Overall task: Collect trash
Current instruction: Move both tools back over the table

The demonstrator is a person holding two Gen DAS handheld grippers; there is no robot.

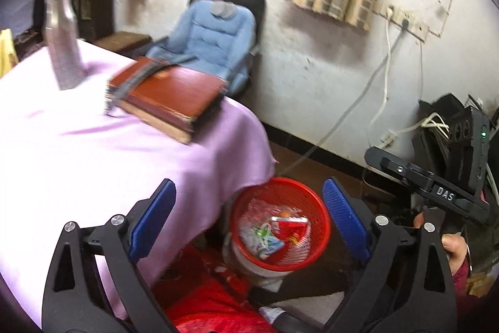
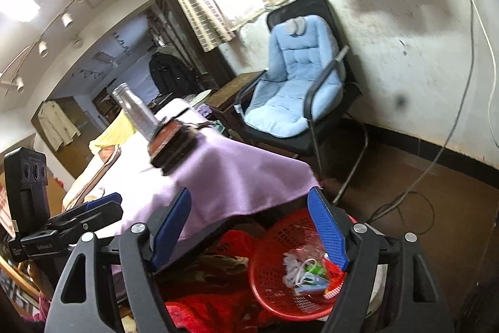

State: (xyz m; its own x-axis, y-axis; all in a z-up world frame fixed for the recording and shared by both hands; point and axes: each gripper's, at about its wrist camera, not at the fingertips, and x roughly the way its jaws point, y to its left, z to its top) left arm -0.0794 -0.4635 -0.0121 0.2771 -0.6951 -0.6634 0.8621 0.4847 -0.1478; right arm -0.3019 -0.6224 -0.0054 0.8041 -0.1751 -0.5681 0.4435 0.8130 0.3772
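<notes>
Left wrist view first: the left gripper has its blue pads spread wide with nothing between them. Framed in that gap, at about 6 o'clock, a red mesh basket stands on the floor just beside the corner of a table draped in a lilac cloth. Crumpled wrappers lie inside the basket. On the cloth, red books are stacked at 11 o'clock, with a steel bottle further out at 10 o'clock. At 3 o'clock, a hand grips the right gripper's handle.

Right wrist view: the right gripper also stands open and empty. The red basket sits at 5 o'clock, partly behind the right-hand pad, wrappers inside. A chair with a blue cushion stands against the wall at 1 o'clock.
</notes>
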